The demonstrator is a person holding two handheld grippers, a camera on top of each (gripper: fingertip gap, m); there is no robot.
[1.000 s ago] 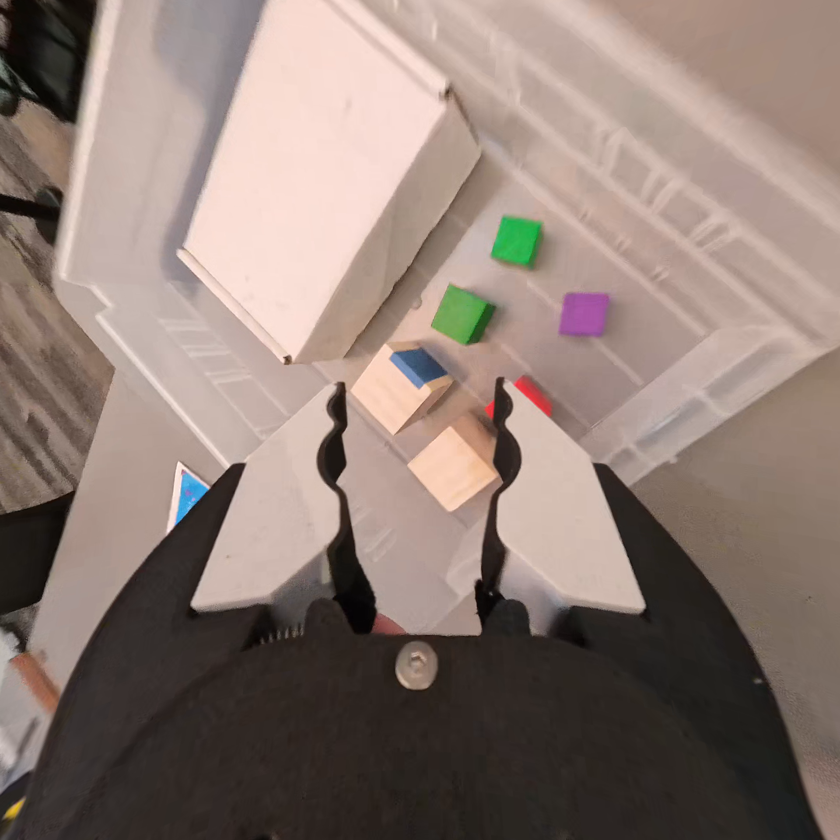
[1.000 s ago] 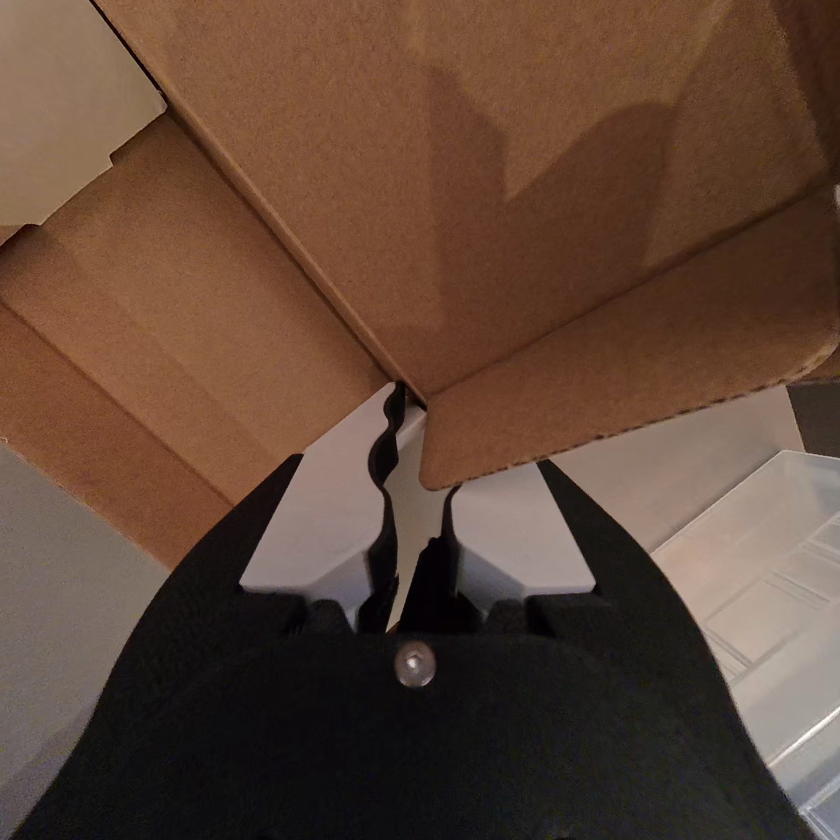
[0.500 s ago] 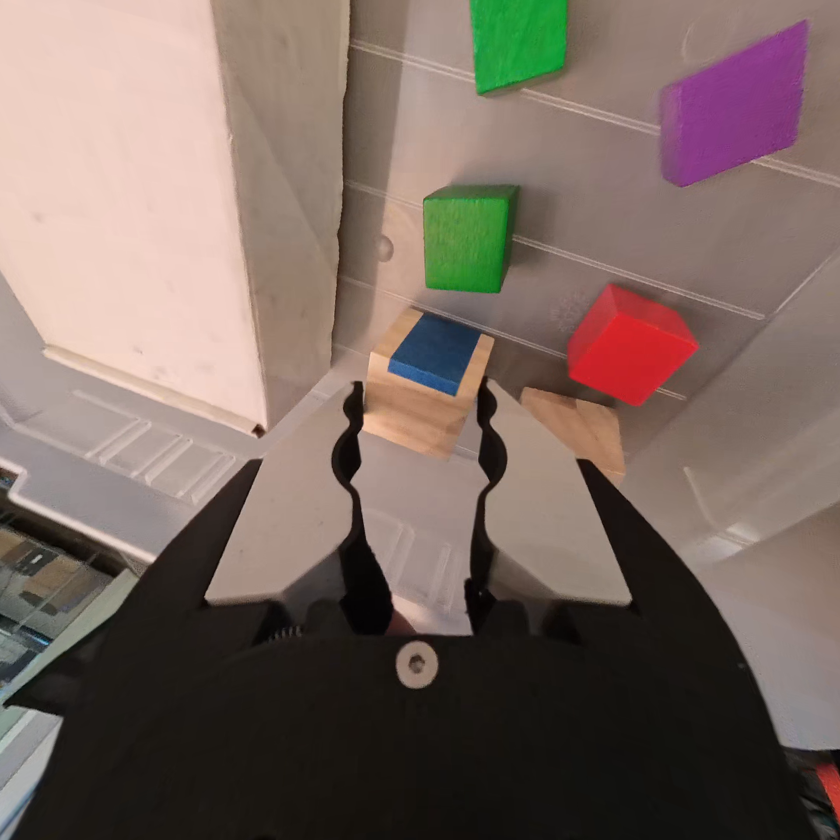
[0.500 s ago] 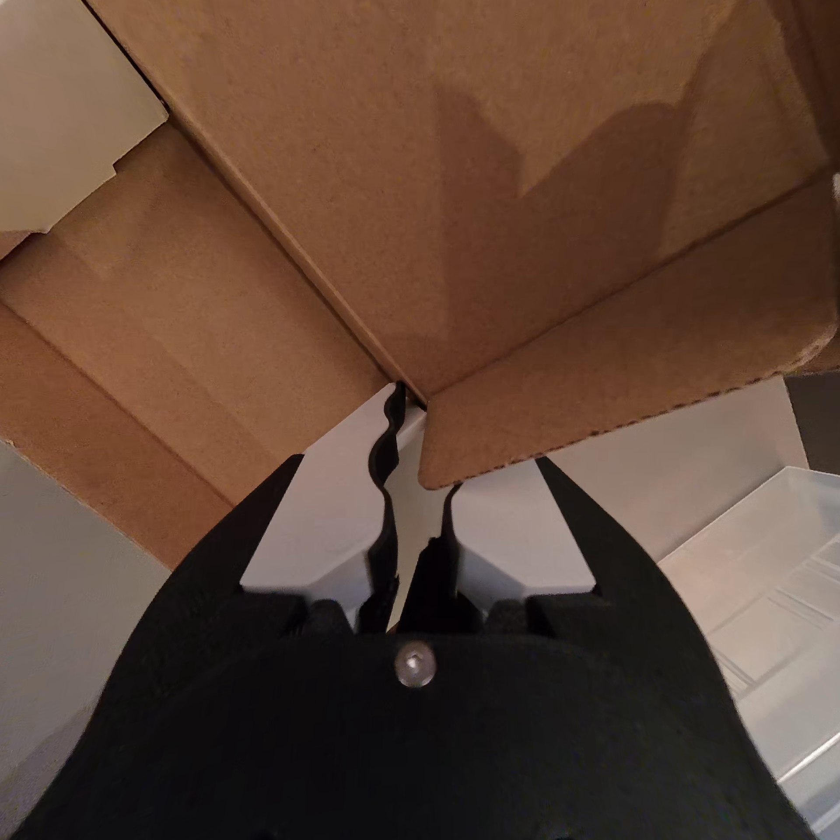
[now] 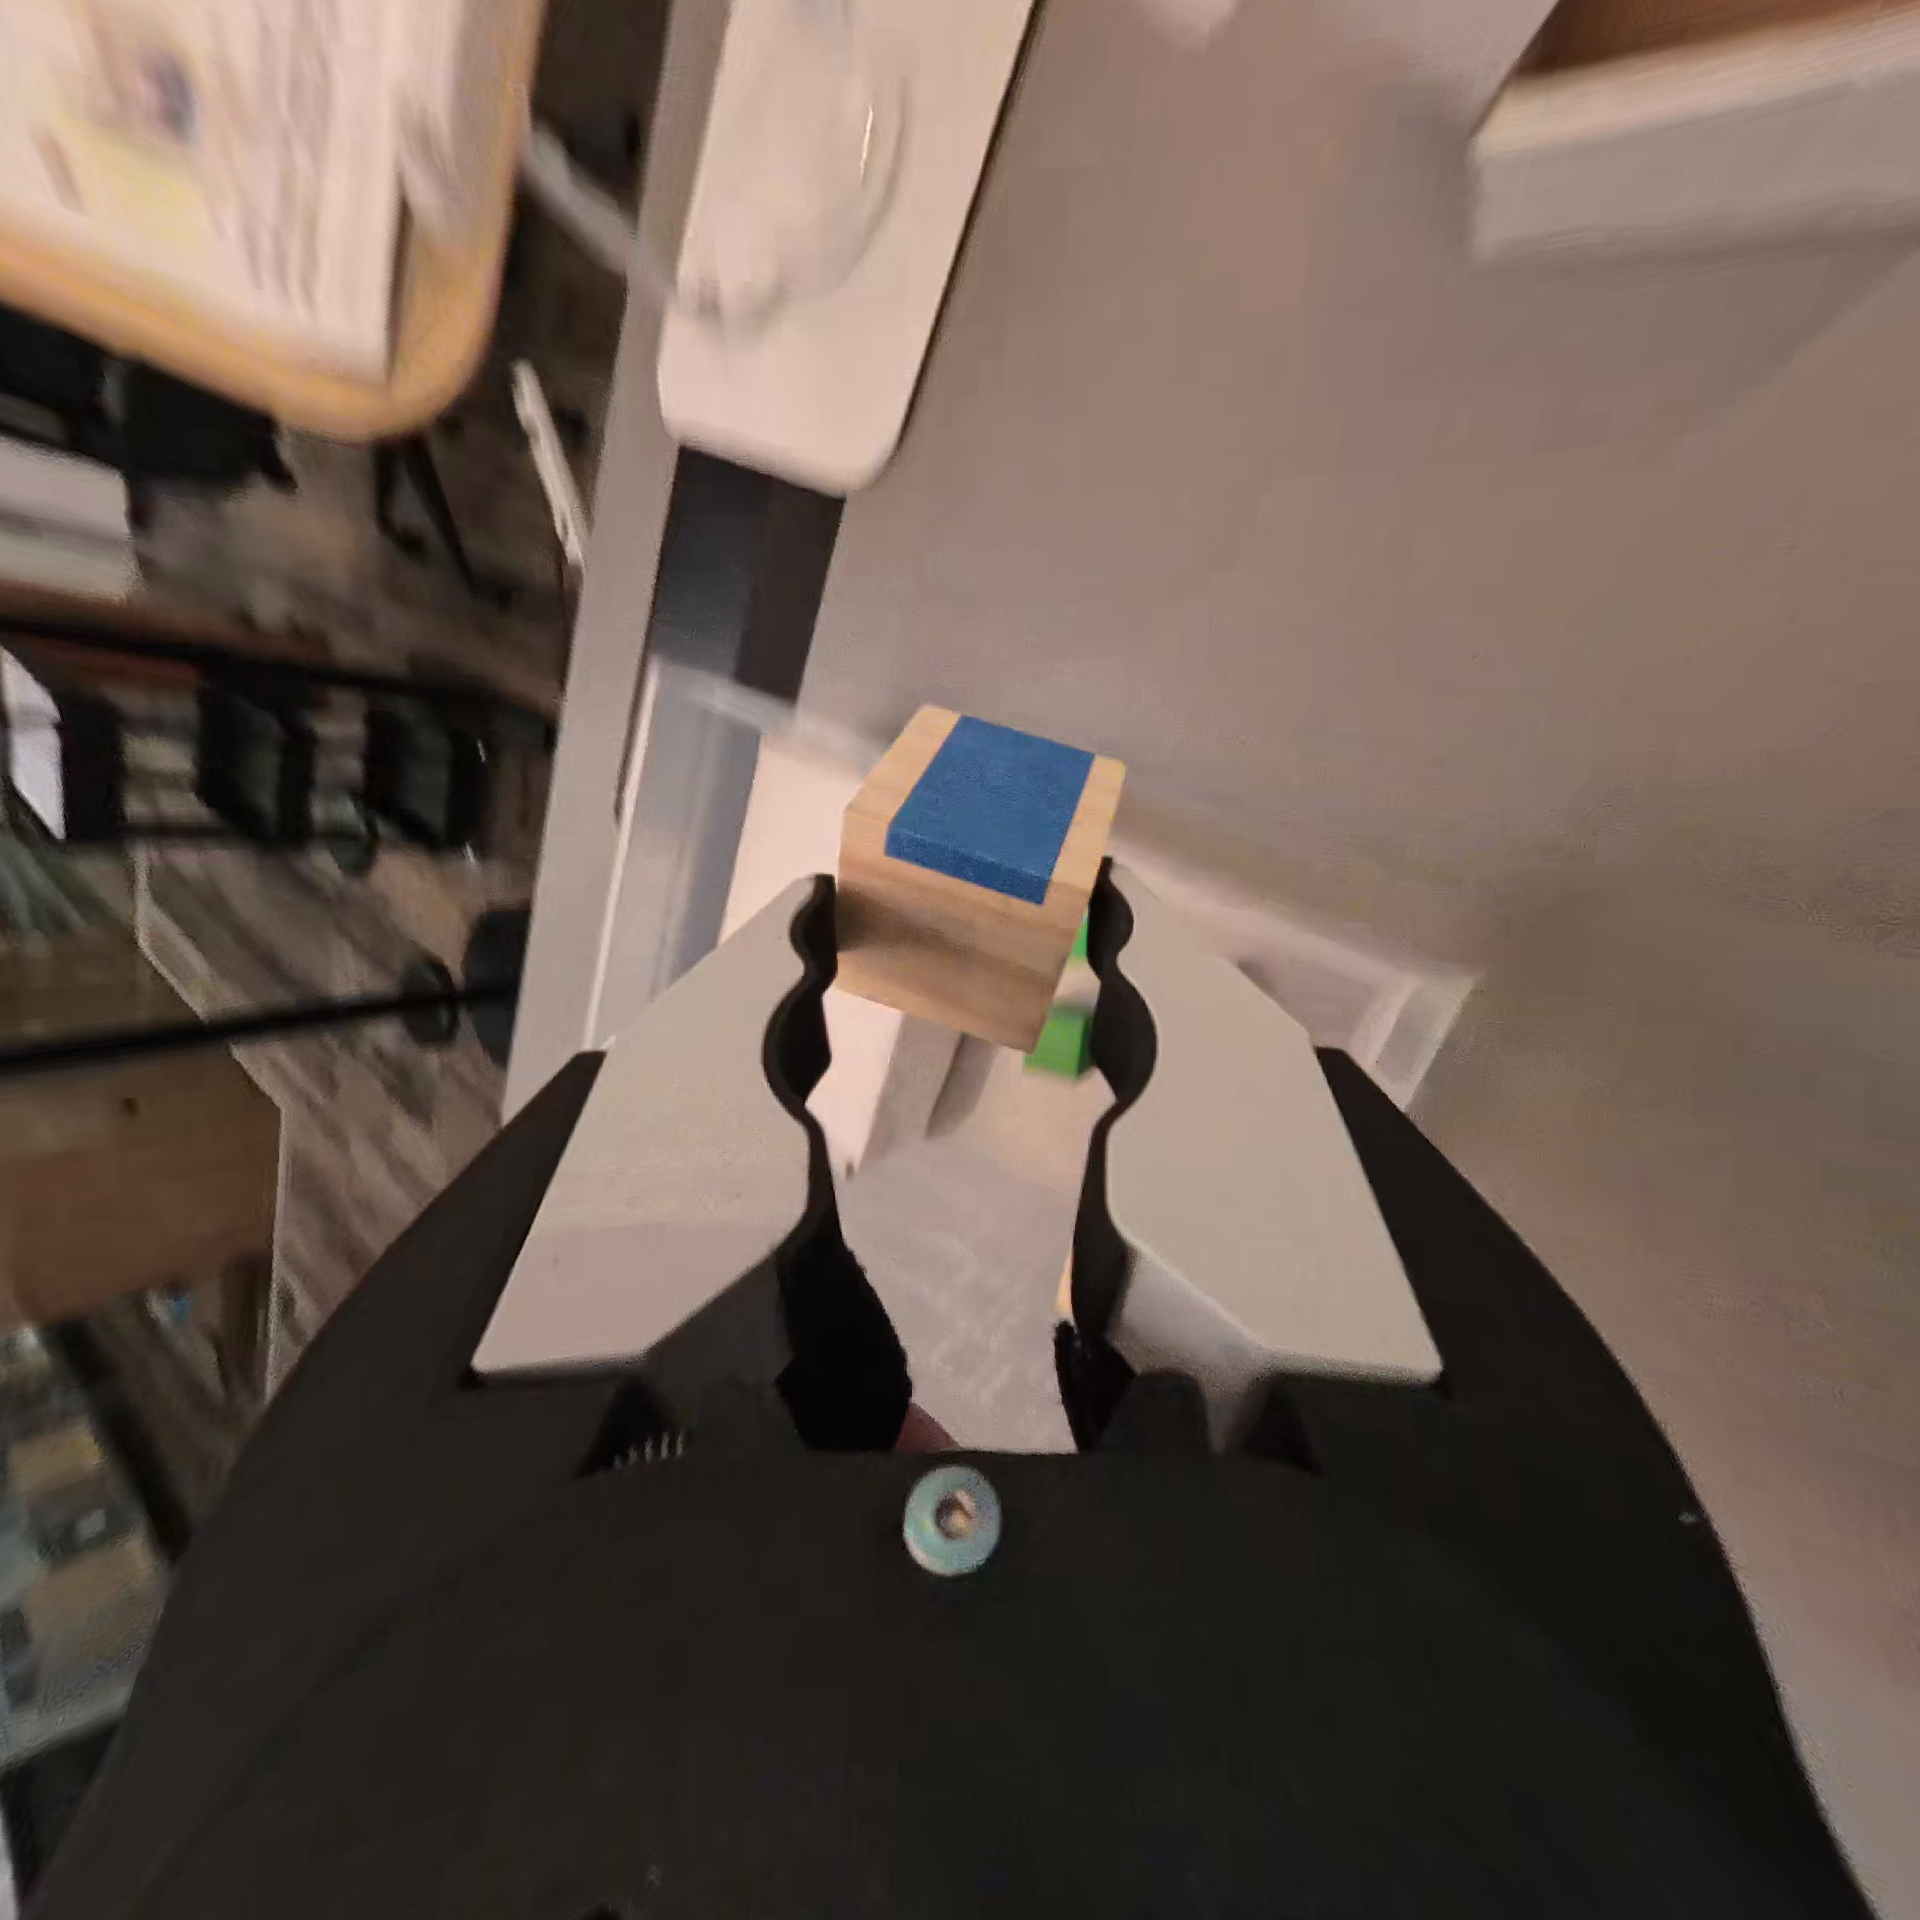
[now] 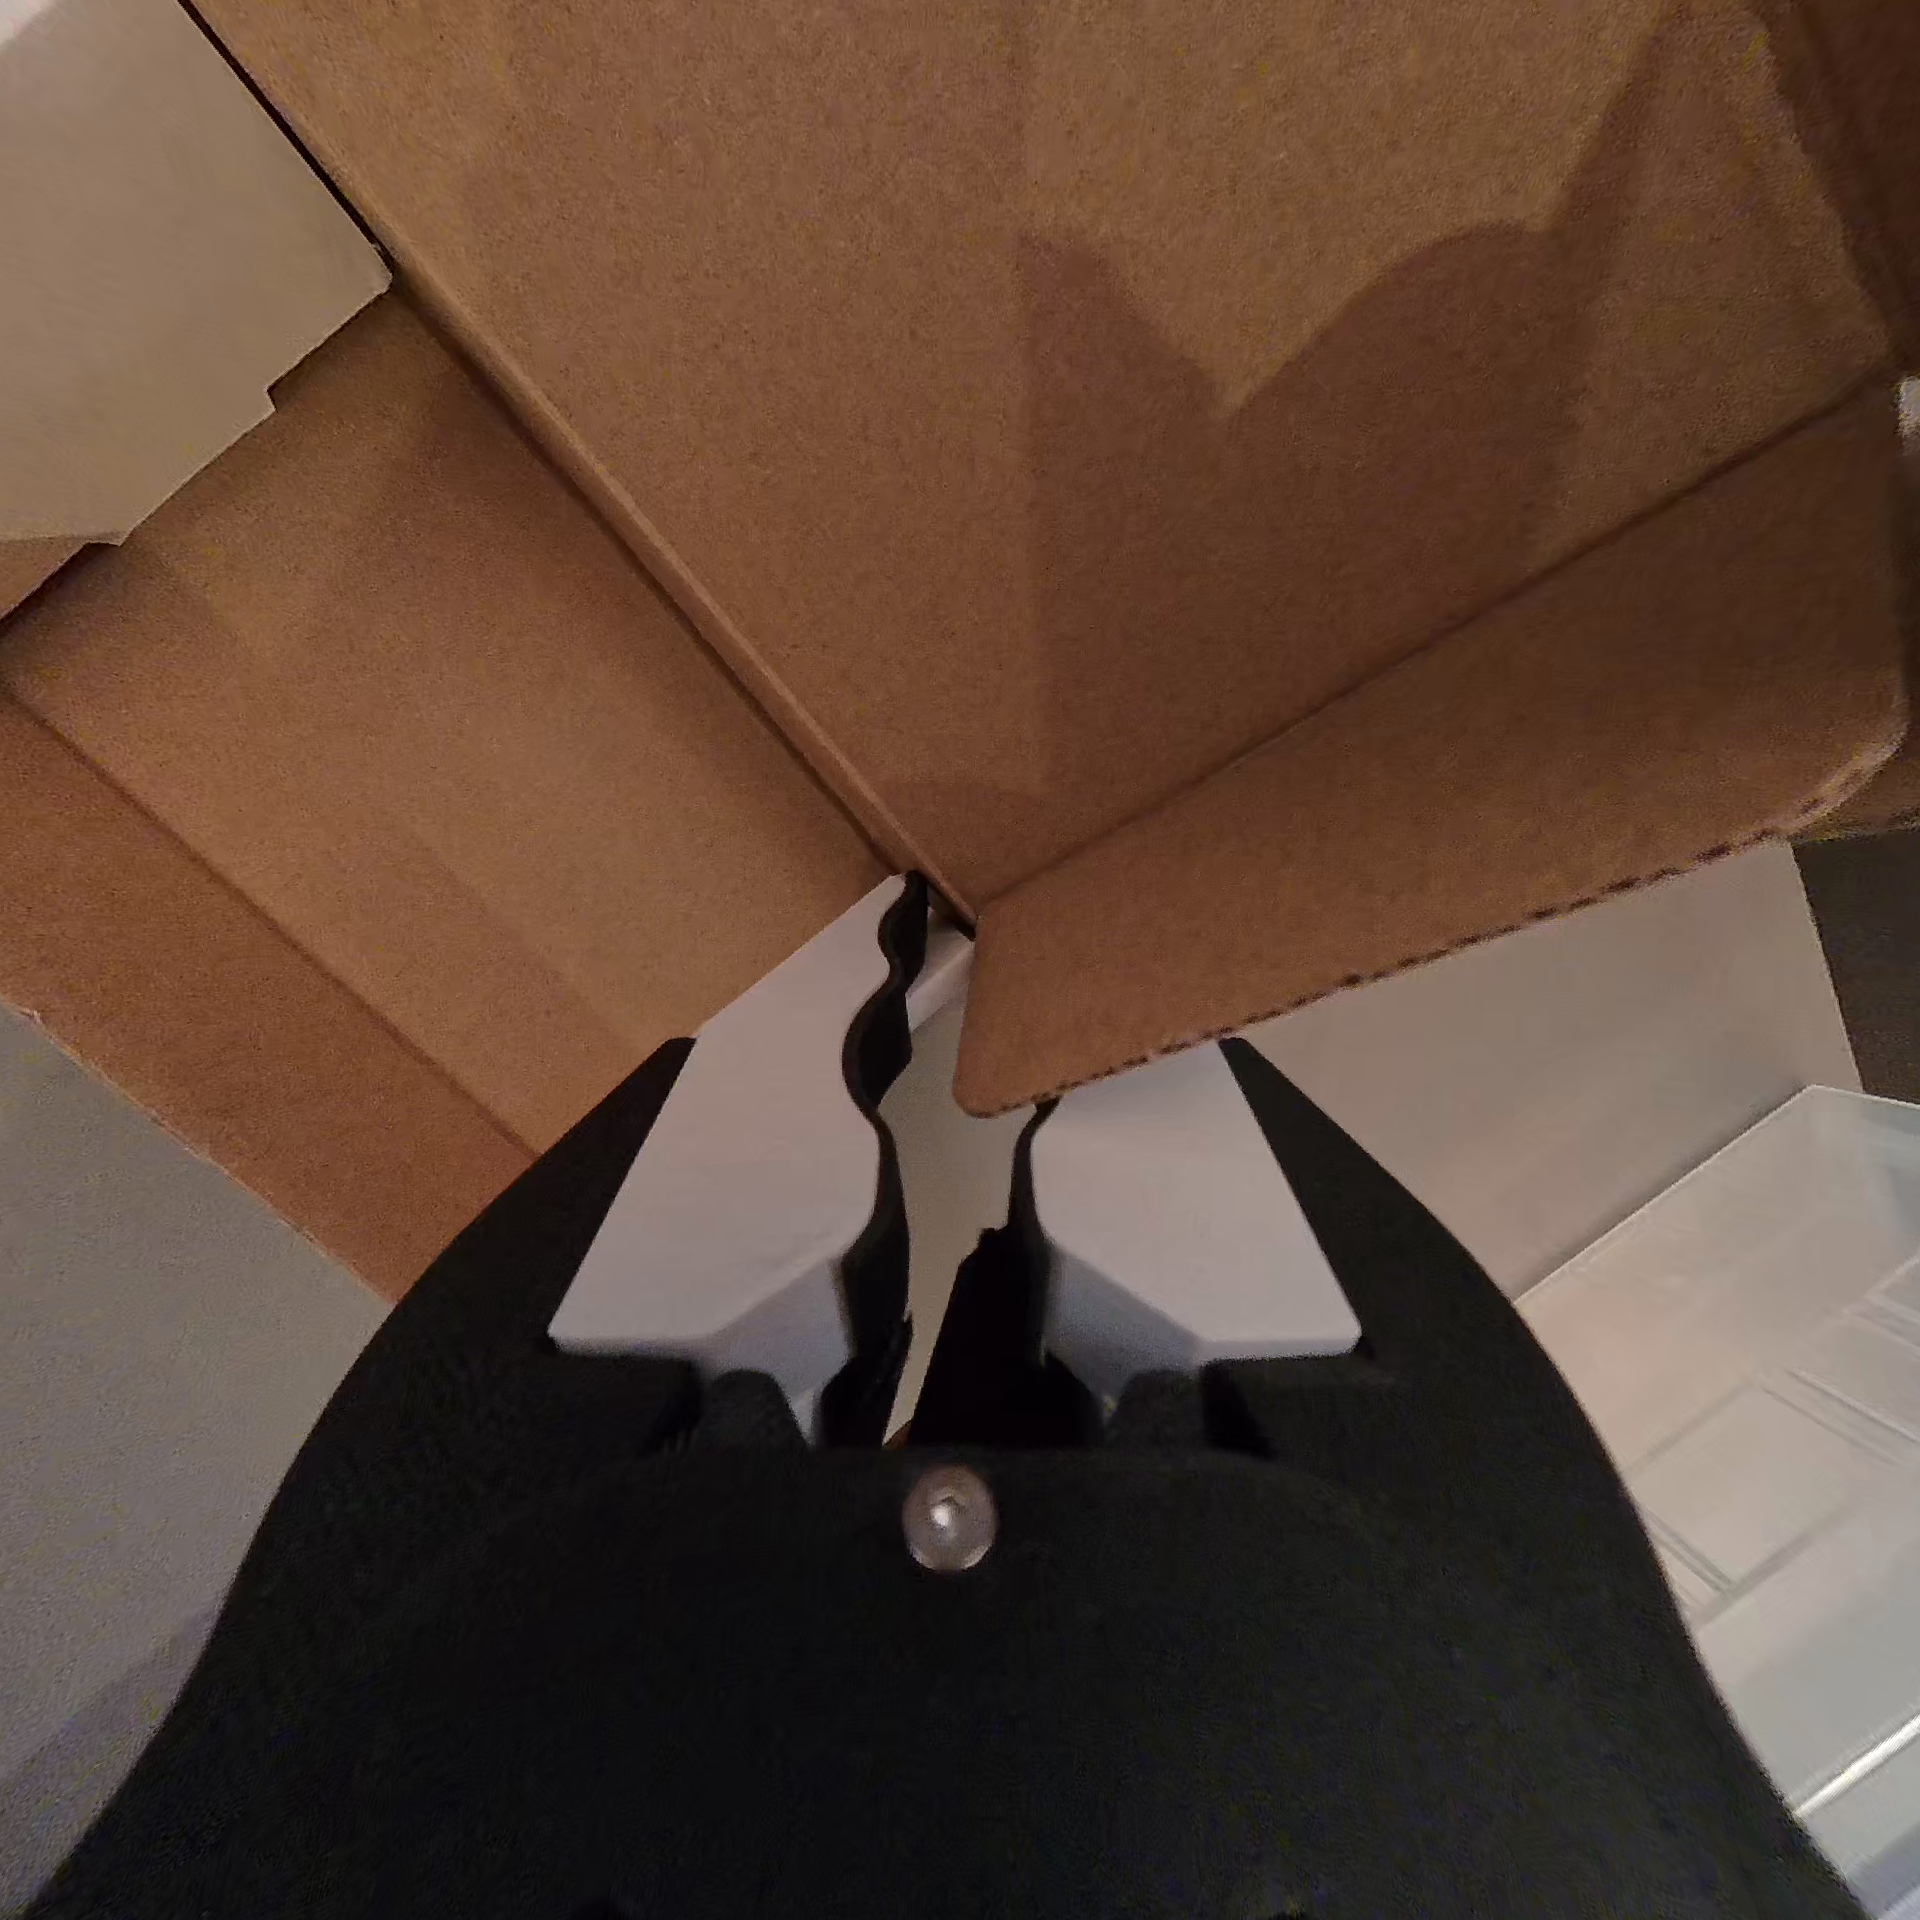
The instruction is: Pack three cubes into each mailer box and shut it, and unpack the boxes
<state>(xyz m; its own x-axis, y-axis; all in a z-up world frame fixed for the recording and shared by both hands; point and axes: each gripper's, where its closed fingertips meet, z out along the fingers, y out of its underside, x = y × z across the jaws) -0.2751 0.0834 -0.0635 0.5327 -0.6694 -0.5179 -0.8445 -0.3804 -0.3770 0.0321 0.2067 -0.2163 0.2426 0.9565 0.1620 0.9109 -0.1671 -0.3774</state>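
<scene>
My left gripper (image 5: 964, 914) is shut on a wooden cube with a blue top face (image 5: 977, 873) and holds it in the air between its fingertips. A green cube (image 5: 1060, 1042) peeks out below it. The view is blurred by motion. My right gripper (image 6: 940, 914) is shut on the edge of an open brown mailer box (image 6: 1039, 416), at the corner where a side flap (image 6: 1455, 873) meets the lid panel. The right fingertip is hidden behind the flap.
A clear plastic bin (image 6: 1745, 1403) lies at the lower right of the right wrist view. Grey tabletop (image 6: 125, 1299) shows on the left. In the left wrist view a white panel (image 5: 790, 260) and blurred room furniture (image 5: 260, 779) fill the left side.
My left gripper closed on the blue-topped cube and lifted it out of the bin, swinging away. My right gripper has kept its hold on the box, nearly still.
</scene>
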